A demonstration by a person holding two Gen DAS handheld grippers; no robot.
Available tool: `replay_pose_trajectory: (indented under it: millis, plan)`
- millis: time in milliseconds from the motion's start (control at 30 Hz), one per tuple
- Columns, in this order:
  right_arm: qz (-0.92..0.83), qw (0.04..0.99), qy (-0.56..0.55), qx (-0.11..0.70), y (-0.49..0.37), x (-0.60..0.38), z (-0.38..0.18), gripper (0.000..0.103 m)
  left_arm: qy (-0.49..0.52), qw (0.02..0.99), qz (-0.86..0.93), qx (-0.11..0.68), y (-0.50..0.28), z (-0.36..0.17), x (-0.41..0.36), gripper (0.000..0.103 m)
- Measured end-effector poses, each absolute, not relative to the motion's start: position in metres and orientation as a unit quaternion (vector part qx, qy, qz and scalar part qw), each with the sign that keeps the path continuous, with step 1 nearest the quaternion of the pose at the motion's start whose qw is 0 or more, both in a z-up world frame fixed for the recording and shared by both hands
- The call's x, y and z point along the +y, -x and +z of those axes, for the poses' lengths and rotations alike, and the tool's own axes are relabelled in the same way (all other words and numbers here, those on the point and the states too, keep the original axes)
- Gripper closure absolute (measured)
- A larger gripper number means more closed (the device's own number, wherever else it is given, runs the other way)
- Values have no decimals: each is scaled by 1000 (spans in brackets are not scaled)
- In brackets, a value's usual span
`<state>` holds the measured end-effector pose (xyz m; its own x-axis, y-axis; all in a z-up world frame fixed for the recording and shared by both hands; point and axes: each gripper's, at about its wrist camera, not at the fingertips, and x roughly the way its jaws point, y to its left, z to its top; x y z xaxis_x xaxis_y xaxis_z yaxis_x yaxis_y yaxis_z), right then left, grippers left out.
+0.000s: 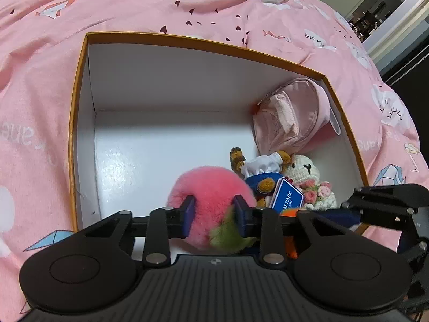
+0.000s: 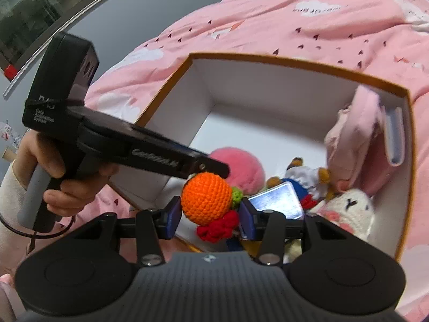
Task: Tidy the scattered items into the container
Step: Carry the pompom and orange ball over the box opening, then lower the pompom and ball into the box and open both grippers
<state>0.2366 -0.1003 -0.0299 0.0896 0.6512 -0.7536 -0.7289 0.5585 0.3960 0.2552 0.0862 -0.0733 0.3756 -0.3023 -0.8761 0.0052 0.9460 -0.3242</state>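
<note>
Box [image 1: 80,86], white inside with orange rim, lies open on the pink bed [image 1: 40,67]. At its lower right we see a pouch [image 1: 292,118], a bear [image 1: 264,167] and a bunny [image 1: 305,171] already inside. Our left gripper [image 1: 214,212] pinches a fluffy pink ball [image 1: 211,196] low in the box; our right gripper [image 2: 210,213] pinches an orange crochet ball [image 2: 206,200] over the near rim. These two remain, we judge.

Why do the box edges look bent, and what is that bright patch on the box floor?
Left wrist view: the fisheye lens bows the box rim, and room light makes a glossy glare patch on the box floor. Right wrist view: the same bowing, glare whitens the card, and the pink pouch looks motion-smeared while the orange crochet ball stays sharp.
</note>
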Motion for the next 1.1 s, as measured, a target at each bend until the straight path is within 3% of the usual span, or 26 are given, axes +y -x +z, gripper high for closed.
replay_pose_trajectory:
  millis: [467, 1100]
  plan:
    - [458, 724, 49, 514, -234, -94, -34, 46, 154, 810, -104, 556, -254, -80, 87, 75]
    - [422, 755, 26, 501, -233, -115, -29, 47, 183, 780, -113, 588, -255, -99, 75, 79]
